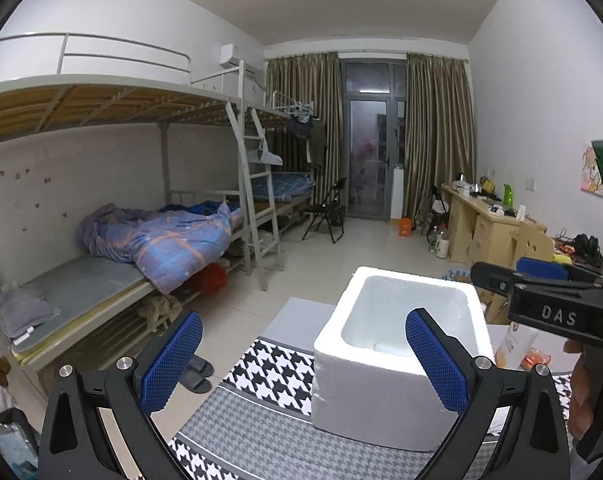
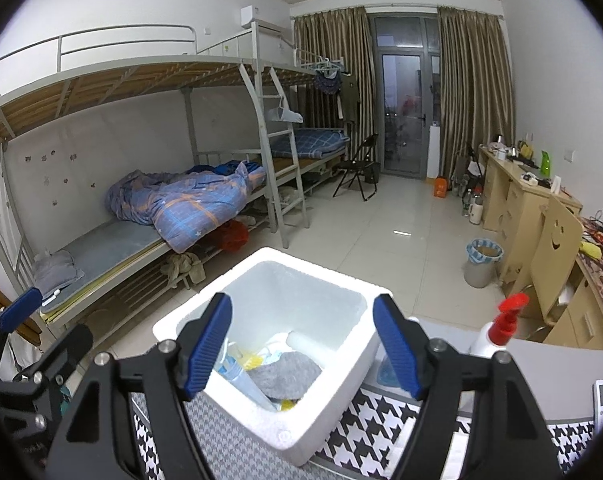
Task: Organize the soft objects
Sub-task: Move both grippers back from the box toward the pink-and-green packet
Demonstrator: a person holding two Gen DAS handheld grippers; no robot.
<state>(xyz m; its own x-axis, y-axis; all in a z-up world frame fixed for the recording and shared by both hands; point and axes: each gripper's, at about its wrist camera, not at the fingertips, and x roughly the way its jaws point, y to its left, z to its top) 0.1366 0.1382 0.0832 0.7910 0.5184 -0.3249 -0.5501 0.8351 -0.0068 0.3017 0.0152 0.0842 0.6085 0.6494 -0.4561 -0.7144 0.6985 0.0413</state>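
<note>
Over houndstooth cloth (image 2: 381, 416), right gripper (image 2: 301, 344) held above foam box (image 2: 205, 316), fingers apart, nothing clamped. Left gripper (image 1: 303, 364) spread wide beside box, likewise empty. Step judged: drop-off into box done, next soft item to be sought. Box contents seen from right wrist: grey soft cloth (image 2: 289, 374), white roll (image 2: 307, 342), yellow and pale-blue packets, not identifiable. Spray bottle (image 2: 501, 330) stands beside box.

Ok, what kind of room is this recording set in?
Most likely a shared dormitory room: metal bunk beds with a rumpled blue quilt line one wall, and wooden desks line the other, beside a curtained balcony door.
</note>
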